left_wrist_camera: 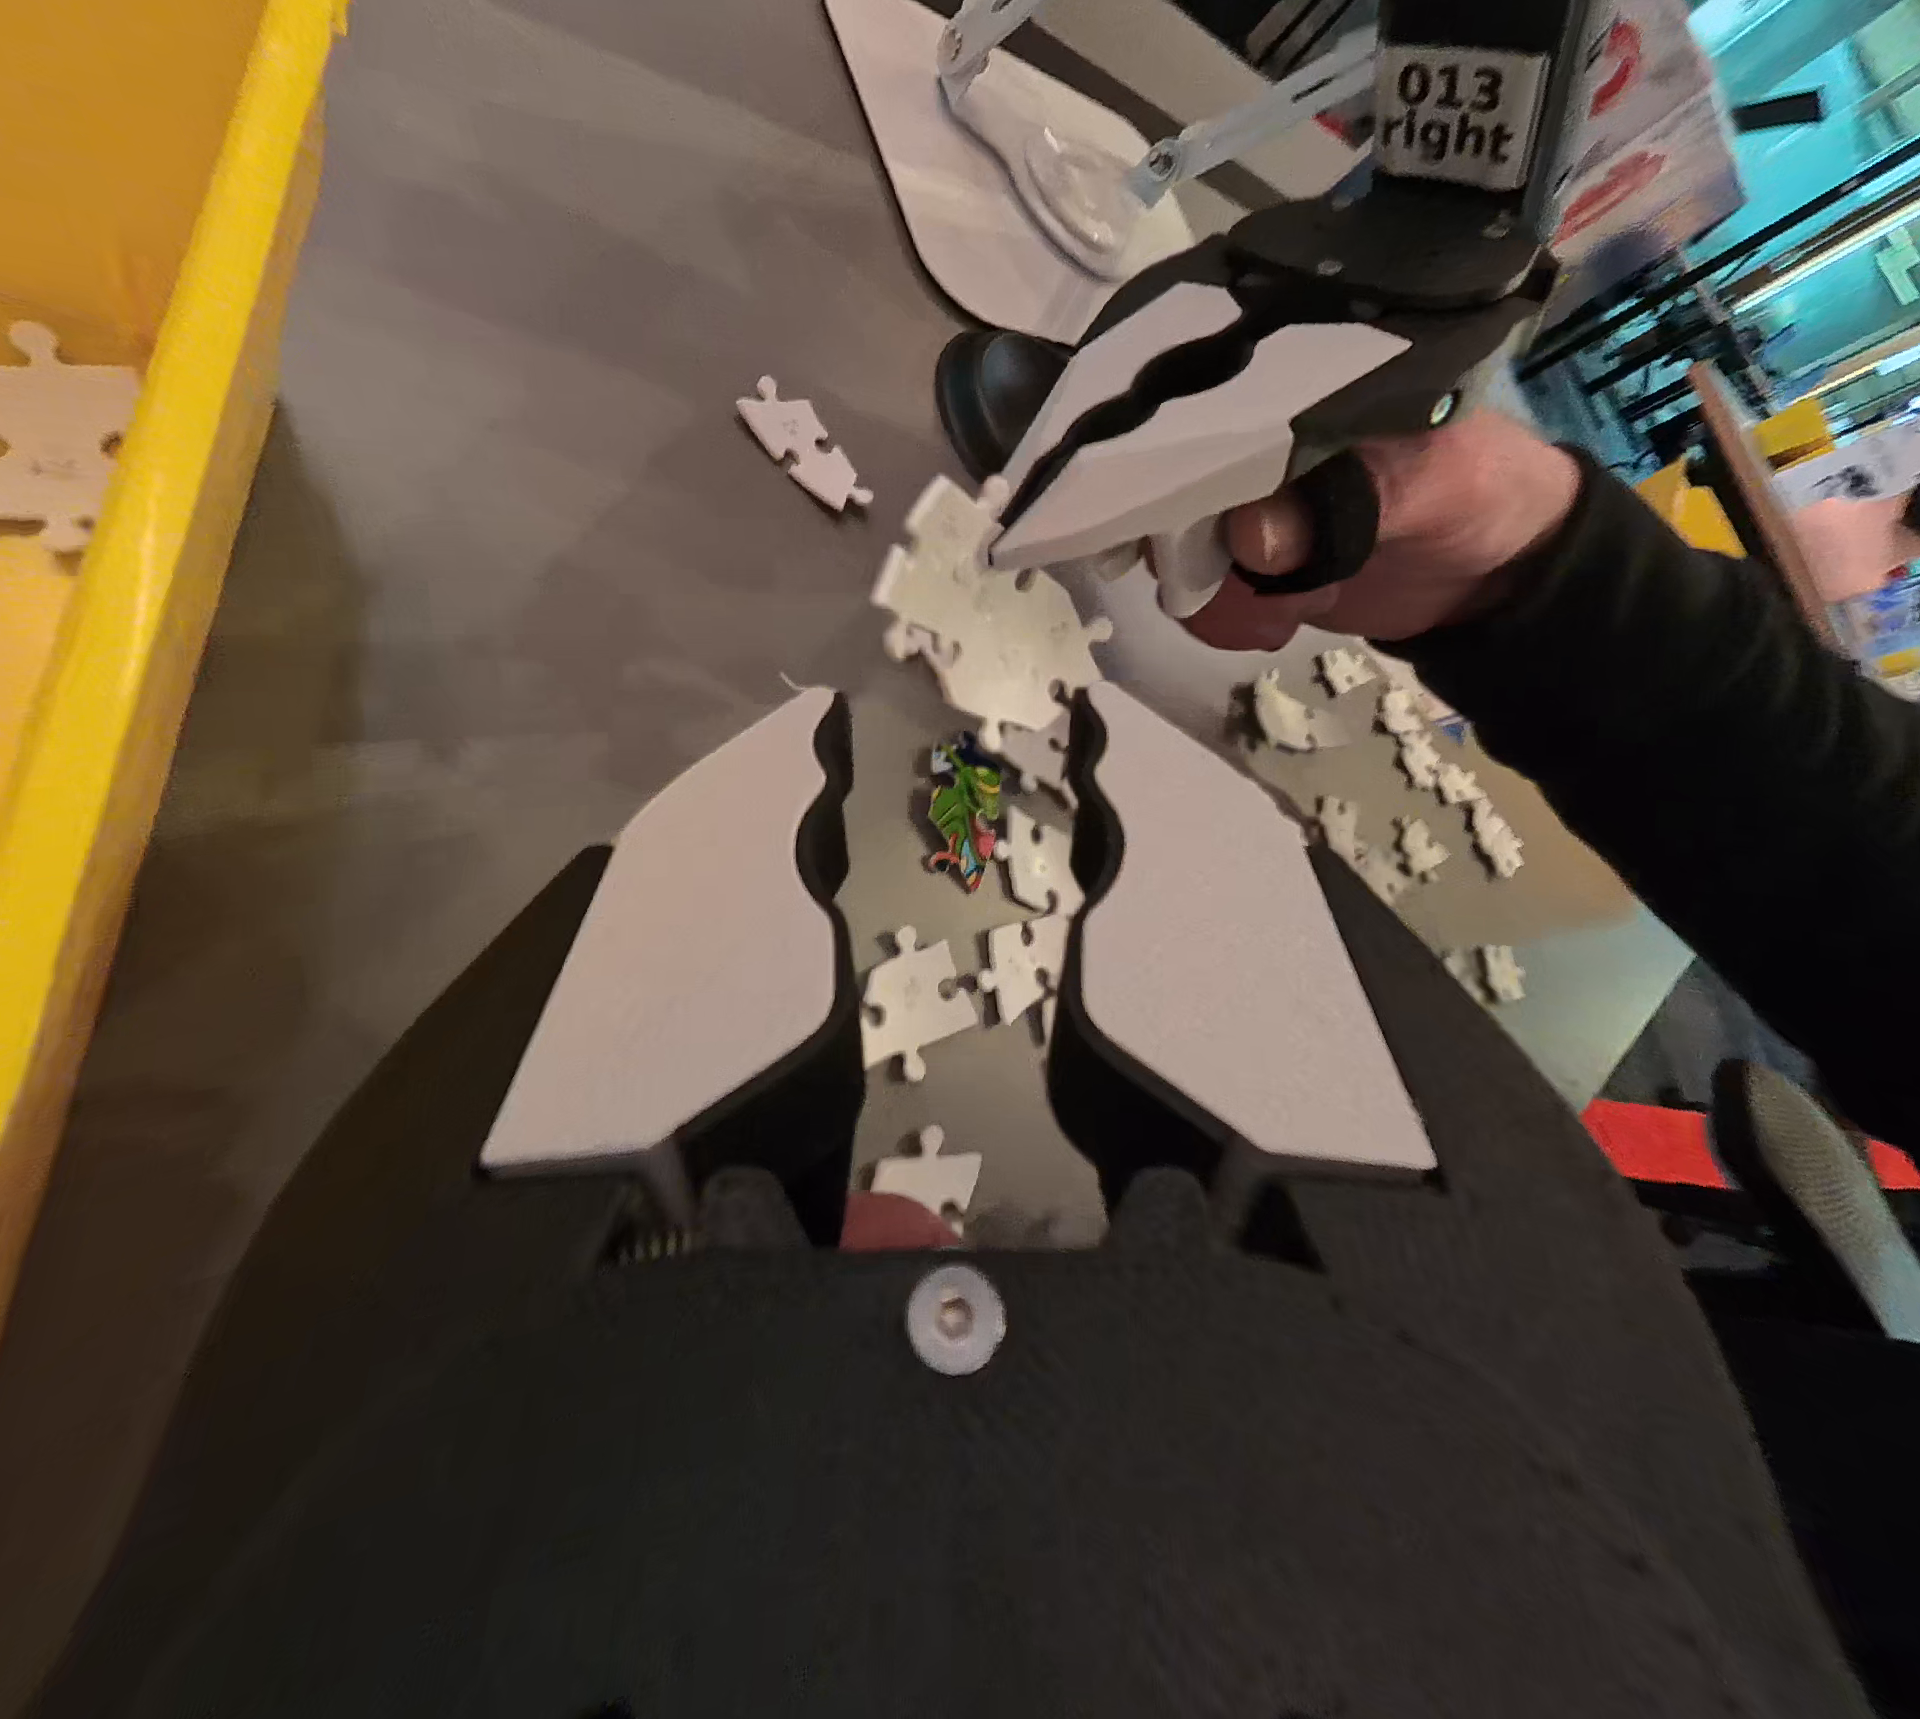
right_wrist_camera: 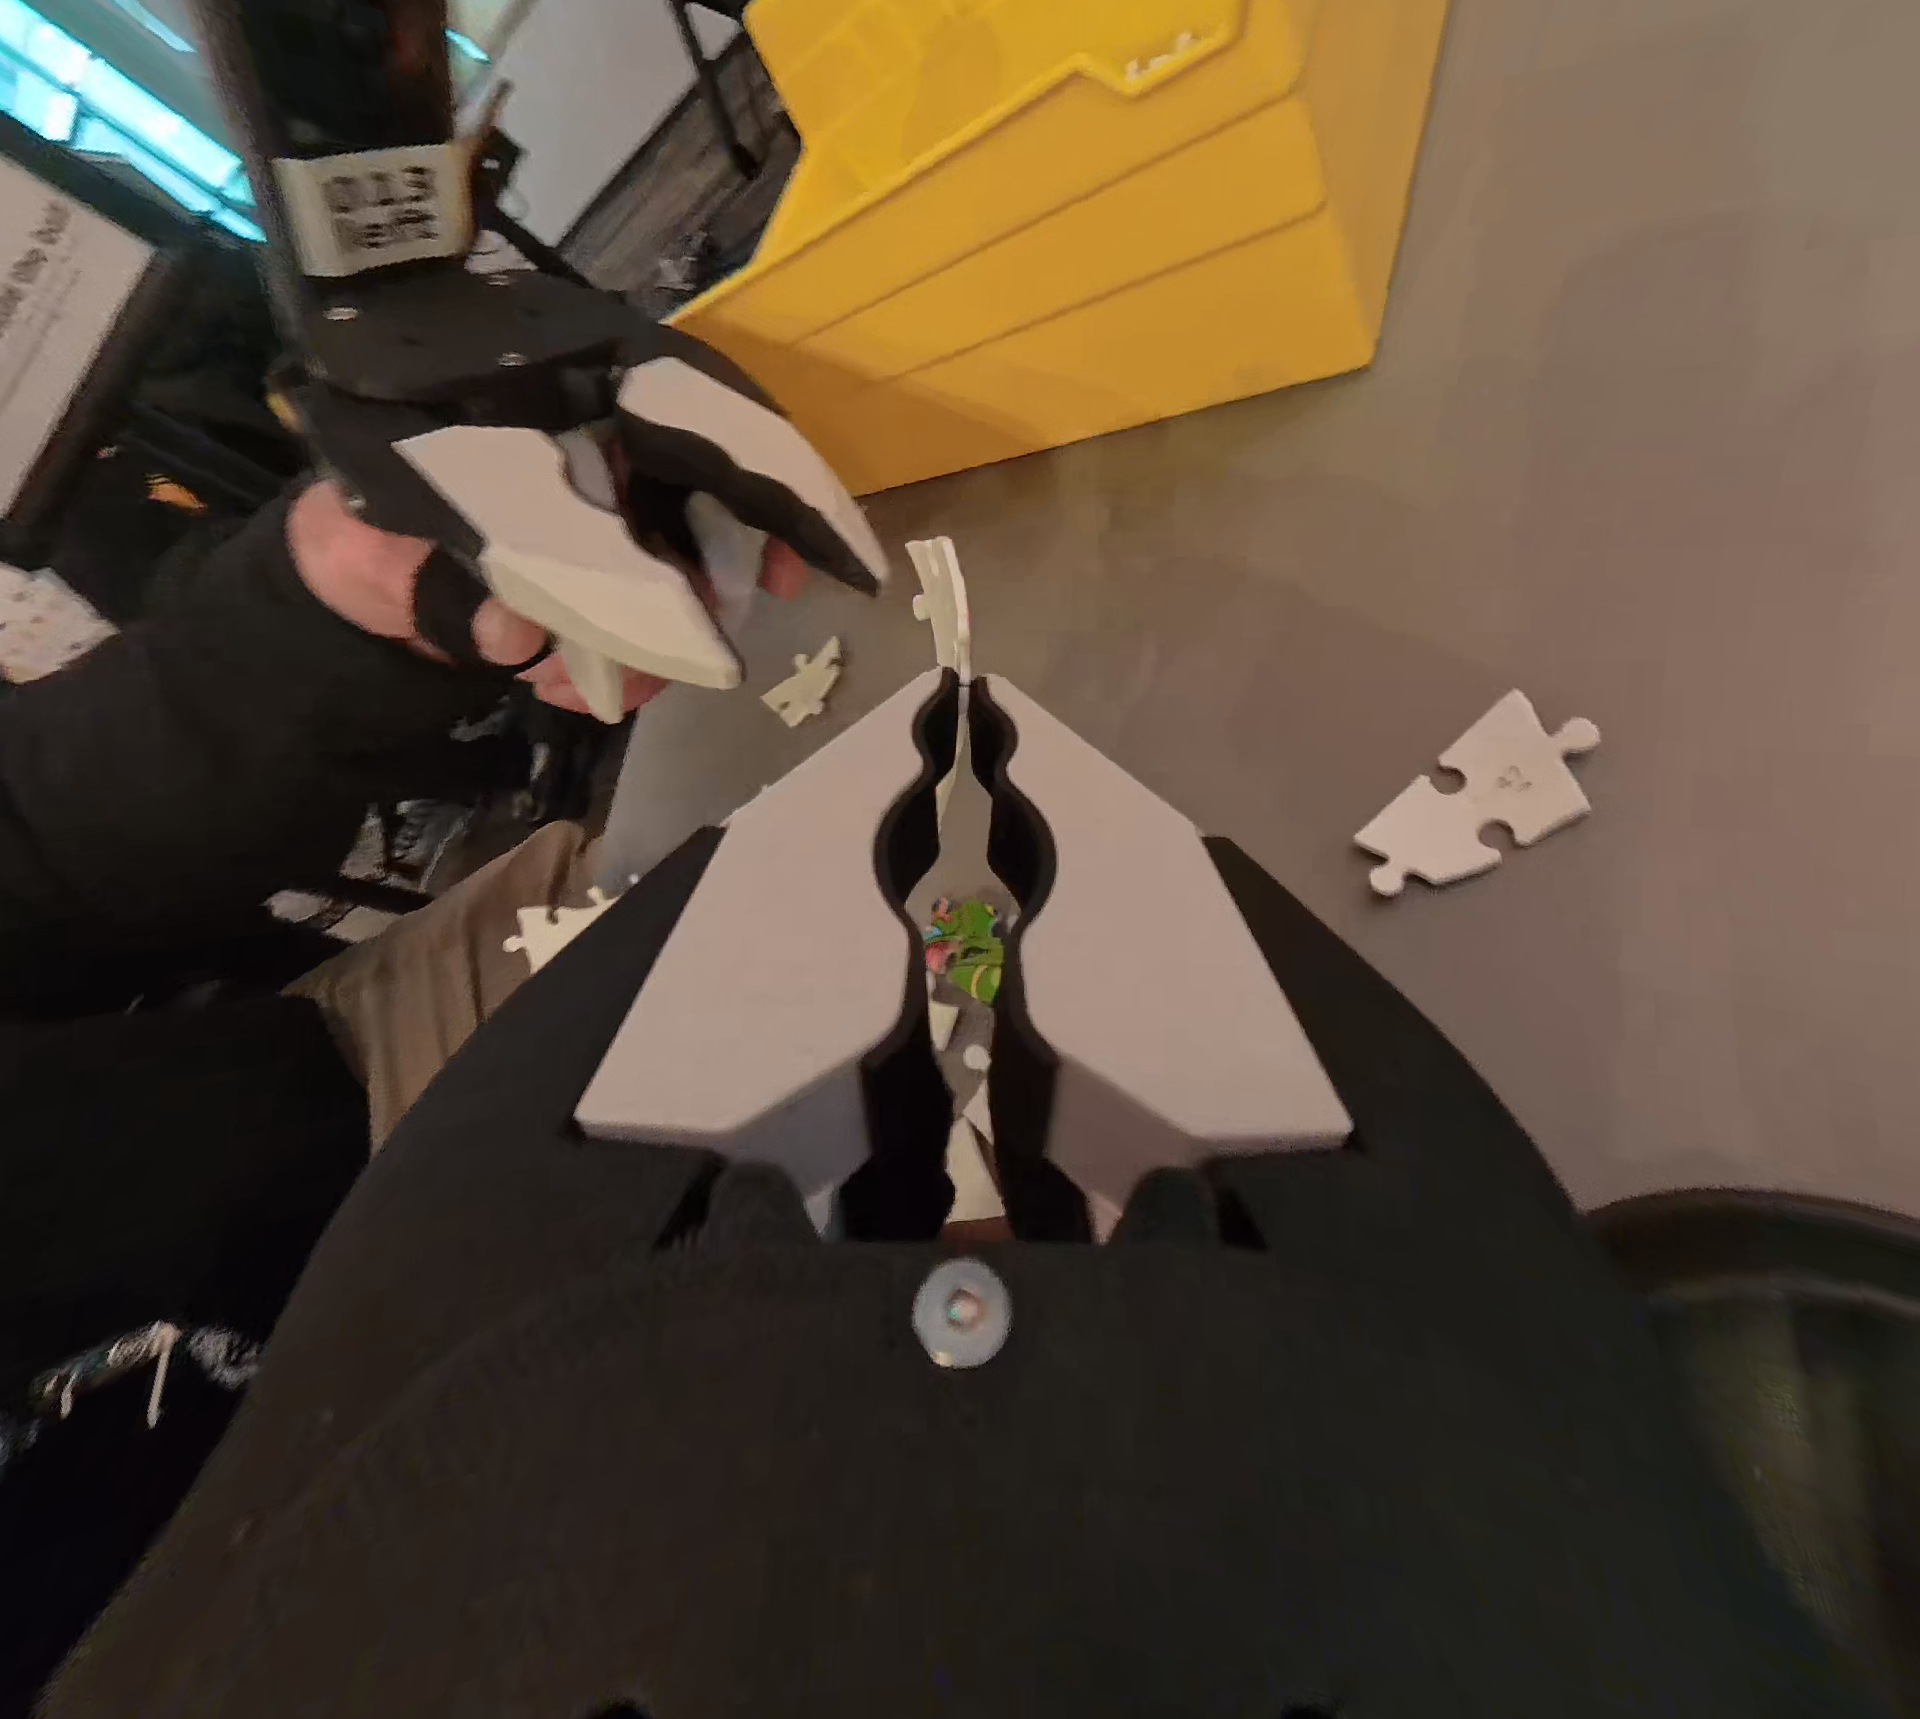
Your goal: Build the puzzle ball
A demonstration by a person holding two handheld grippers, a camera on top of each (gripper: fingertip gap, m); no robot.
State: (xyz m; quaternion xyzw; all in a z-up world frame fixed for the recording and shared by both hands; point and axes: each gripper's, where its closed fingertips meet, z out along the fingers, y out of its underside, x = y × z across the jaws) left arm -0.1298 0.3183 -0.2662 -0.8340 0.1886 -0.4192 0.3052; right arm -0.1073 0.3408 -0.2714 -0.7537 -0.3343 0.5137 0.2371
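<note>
A workshop or lab-style workspace, shown by a plain grey worktable [left_wrist_camera: 540, 235] with a large yellow plastic storage bin [right_wrist_camera: 1091, 142] standing on it and a white flat-based stand [left_wrist_camera: 966, 142] with a jointed metal arm at the table's far edge. Behind the table the room is cluttered: shelving and stacked boxes [left_wrist_camera: 1652, 111] under cool strip lighting, a white printed sign [right_wrist_camera: 62, 319], and another yellow bin [left_wrist_camera: 1808, 433] farther back, all blurred.

To my left the yellow bin [left_wrist_camera: 156, 298] walls off the table [left_wrist_camera: 540, 298]; loose puzzle pieces [left_wrist_camera: 1423, 796] crowd the right, leaving bare grey between.
</note>
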